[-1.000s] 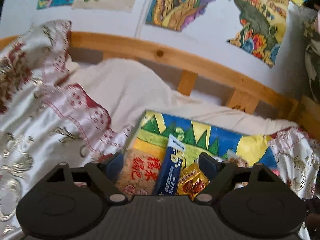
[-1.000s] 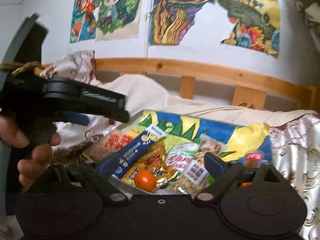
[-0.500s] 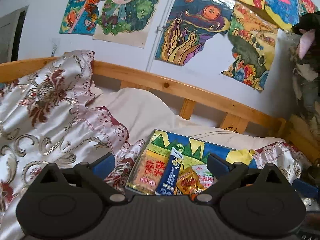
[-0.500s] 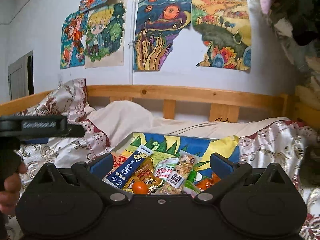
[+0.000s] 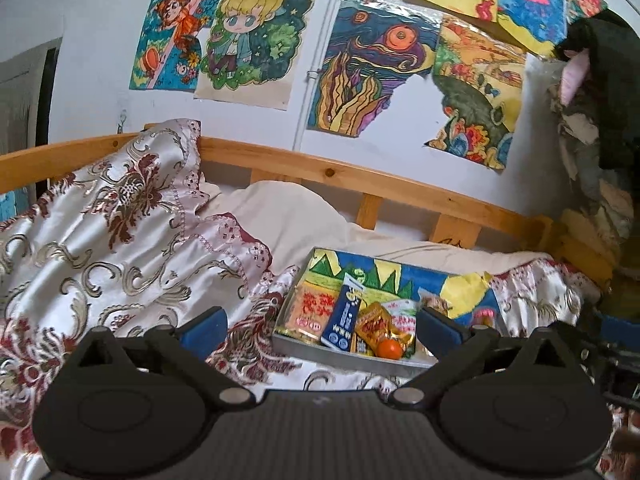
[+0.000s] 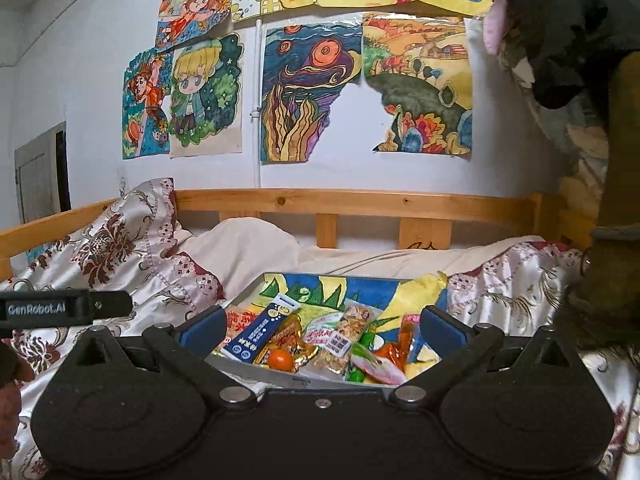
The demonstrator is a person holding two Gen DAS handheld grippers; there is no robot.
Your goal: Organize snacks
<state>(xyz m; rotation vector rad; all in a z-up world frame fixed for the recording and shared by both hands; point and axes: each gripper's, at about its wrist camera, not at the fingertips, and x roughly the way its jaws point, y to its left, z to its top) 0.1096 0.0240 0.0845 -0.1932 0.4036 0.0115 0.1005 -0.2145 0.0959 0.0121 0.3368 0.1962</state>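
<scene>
Both my grippers have pulled back from the snack tray (image 6: pixel 256 374), and their jaws have just been opening; now my left gripper (image 5: pixel 320 326) and right gripper (image 6: pixel 320 326) stand wide, nothing between them. Snack packets (image 6: pixel 256 338) and a small orange (image 6: pixel 280 359) lie together inside the tray on the bed, so I judge the sorting almost finished.
</scene>
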